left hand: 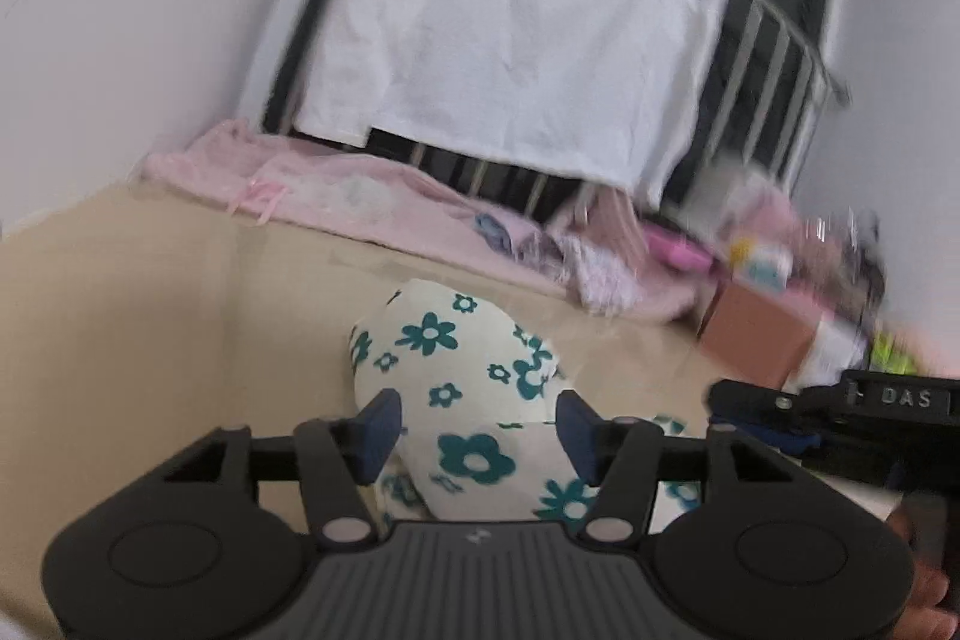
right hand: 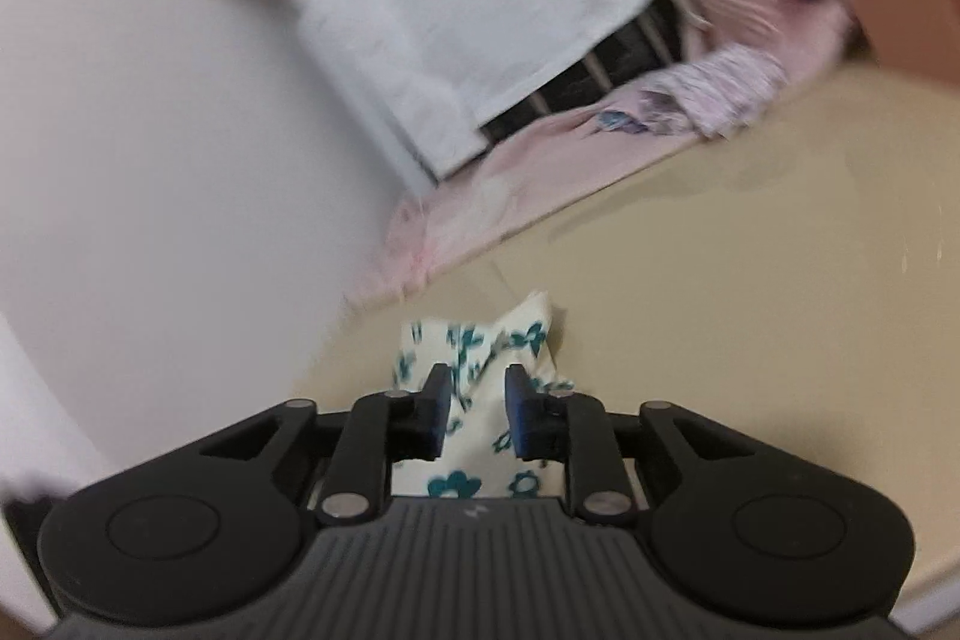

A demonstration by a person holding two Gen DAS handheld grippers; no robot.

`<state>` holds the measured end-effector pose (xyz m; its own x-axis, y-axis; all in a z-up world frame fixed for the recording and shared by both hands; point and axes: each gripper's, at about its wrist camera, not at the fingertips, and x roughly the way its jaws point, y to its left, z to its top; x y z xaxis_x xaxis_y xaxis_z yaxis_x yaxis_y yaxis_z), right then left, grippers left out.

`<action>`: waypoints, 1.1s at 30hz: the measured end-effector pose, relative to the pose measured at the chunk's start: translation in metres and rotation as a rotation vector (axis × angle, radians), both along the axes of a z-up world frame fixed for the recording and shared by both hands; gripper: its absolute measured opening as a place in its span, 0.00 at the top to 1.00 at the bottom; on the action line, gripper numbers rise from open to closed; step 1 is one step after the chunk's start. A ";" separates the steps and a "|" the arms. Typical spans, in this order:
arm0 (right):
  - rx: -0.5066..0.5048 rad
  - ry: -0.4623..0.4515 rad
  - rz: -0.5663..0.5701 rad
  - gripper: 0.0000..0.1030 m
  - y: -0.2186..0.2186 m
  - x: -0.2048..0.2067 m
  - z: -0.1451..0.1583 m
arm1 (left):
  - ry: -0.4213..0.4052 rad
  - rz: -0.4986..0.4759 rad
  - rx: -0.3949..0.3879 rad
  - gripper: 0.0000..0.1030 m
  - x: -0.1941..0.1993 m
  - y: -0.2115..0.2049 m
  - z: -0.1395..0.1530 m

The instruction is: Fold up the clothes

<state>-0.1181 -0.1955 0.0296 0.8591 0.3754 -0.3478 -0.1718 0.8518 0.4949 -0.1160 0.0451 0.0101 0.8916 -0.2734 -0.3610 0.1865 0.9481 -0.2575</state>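
left gripper [left hand: 480,436]: I'm keeping its fingers released, floral garment [left hand: 474,388] bunched between them
right gripper [right hand: 477,412]: I'm gripping a floral fold
worktop [right hand: 720,310]: beige, lying beyond fingers

Plain white wall [left hand: 150,10]; glossy beige floor [left hand: 150,310]; white sheet [left hand: 510,28] draped over a dark barred metal frame [left hand: 774,58].
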 end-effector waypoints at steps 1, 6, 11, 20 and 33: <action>-0.061 0.007 0.010 0.80 0.010 0.006 0.001 | 0.016 -0.010 0.050 0.51 0.006 -0.004 0.001; -0.078 0.091 -0.114 0.90 0.009 0.027 -0.022 | 0.079 0.027 0.019 0.61 0.017 -0.004 -0.016; -0.092 0.042 -0.219 0.89 -0.012 0.012 -0.024 | 0.044 0.010 -0.024 0.62 0.015 0.008 -0.007; -0.476 -0.048 0.132 0.88 0.051 0.043 0.009 | 0.026 -0.232 0.199 0.53 0.039 -0.016 0.011; -0.386 0.098 0.143 0.71 0.041 0.084 0.009 | 0.210 -0.114 0.161 0.14 0.111 0.006 0.034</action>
<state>-0.0337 -0.1543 0.0391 0.7637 0.3147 -0.5637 -0.2701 0.9488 0.1638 -0.0047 0.0513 0.0446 0.7594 -0.2919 -0.5815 0.2526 0.9559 -0.1499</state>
